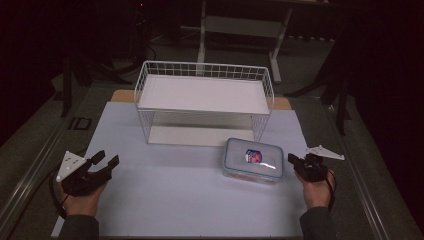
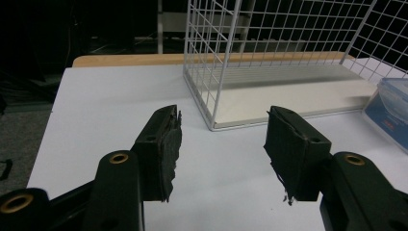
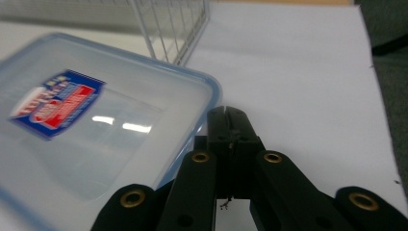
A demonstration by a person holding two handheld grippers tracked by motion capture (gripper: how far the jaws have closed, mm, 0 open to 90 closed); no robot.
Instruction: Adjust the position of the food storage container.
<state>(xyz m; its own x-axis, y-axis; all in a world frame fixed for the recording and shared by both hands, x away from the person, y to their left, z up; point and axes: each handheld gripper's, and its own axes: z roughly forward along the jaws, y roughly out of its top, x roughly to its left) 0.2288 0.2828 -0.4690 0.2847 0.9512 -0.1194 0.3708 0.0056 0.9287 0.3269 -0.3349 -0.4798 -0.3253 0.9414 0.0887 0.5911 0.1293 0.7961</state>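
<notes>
— At the near right of the table [image 1: 165, 195], what have I got?

— My right tongs [image 1: 292, 160] sit low beside the lidded plastic box [image 1: 253, 159], pointing up the table; the hand behind them lies flat, wrist straight; the jaws are pressed together with nothing between them, tips just beside the box's right edge, though I cannot tell whether they touch it.

— And the left?

— My left tongs [image 1: 105, 159] rest at the near left, well apart from the box, angled toward the white wire rack [image 1: 202, 102]; jaws parted, nothing between them.

— What do the close views add?

— Right gripper view: the closed tongs [image 3: 230, 113] against the rounded corner of the box [image 3: 96, 125], its blue rim and red-and-blue label sharp, the clear lid catching glare; left gripper view: worn, frayed pads [image 2: 168, 149] and the rack's [image 2: 269, 57] lower shelf, with the box [image 2: 392, 113] at the far right edge.

— Where does the box stand?

— On the table, just in front of the rack's right end.
</notes>
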